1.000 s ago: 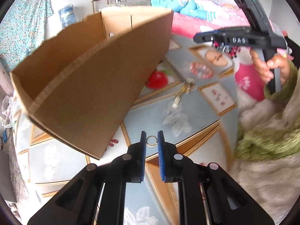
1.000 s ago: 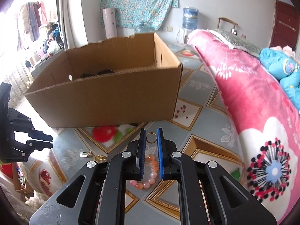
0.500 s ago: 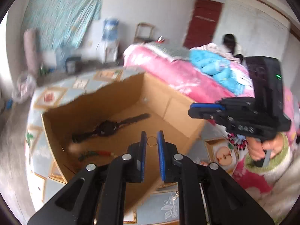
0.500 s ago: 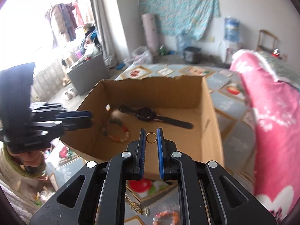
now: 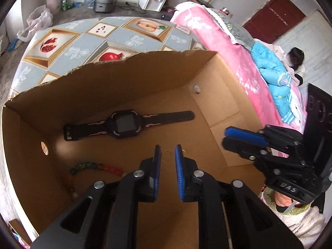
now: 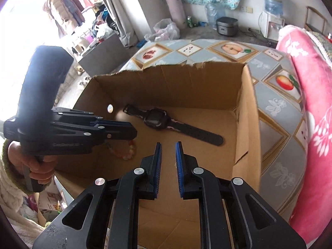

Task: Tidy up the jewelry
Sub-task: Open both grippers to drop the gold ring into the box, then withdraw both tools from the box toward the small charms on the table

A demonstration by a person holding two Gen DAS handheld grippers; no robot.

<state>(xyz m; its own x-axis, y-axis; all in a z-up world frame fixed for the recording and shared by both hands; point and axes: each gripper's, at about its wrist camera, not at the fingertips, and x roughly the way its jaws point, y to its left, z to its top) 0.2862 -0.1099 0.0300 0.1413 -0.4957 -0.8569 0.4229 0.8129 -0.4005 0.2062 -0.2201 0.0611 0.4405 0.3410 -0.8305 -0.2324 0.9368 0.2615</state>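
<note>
Both grippers hang over the open brown cardboard box (image 5: 108, 83). The left gripper (image 5: 166, 155) fingers are parting, a thin gold ring (image 5: 167, 155) loose between them. The right gripper (image 6: 167, 155) fingers are parting too (nothing between). A black rubber-strapped square watch (image 5: 126, 124) lies flat on the box floor.

"UAS" in raised letters on the right gripper (image 5: 244, 140) body, nothing else legible

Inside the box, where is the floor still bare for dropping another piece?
Bare cardboard lies on the box floor between the watch and the near wall, toward the right wall. The left side is crowded: the bead bracelet lies there under the left gripper.
</note>
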